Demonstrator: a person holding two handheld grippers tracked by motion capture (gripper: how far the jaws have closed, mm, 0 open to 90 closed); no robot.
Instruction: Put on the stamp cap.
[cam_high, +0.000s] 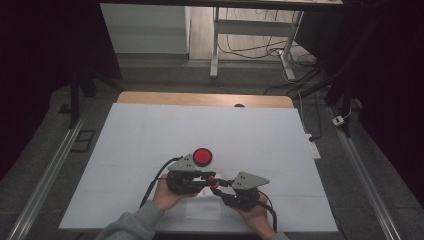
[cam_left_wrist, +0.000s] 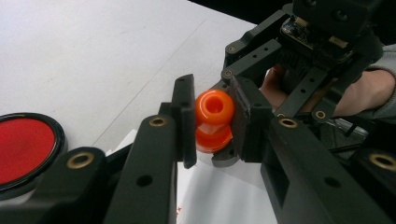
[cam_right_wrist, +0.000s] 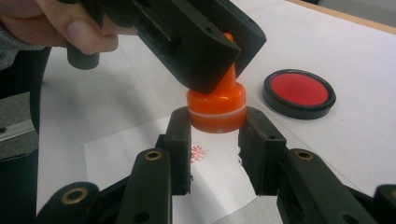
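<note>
High view: both claws meet near the counter's near edge, over a paper slip. Left claw and right claw share one orange stamp. The red ink pad lies just beyond them, toward the counter's middle.

Left gripper view: left claw is clamped on the stamp's round knob, pads pressing both sides. The knob looks like glossy hard plastic, so likely slippery; its waist below the bulge would stop it sliding out.

Right gripper view: right claw is clamped on the stamp's wide base collar, which hangs just above the slip. A red print is already on the slip. Judgement: small, light, stiff, not fragile. The straight-sided collar is the surer hold; avoid the inked underside. Moderate squeeze should suffice.
</note>
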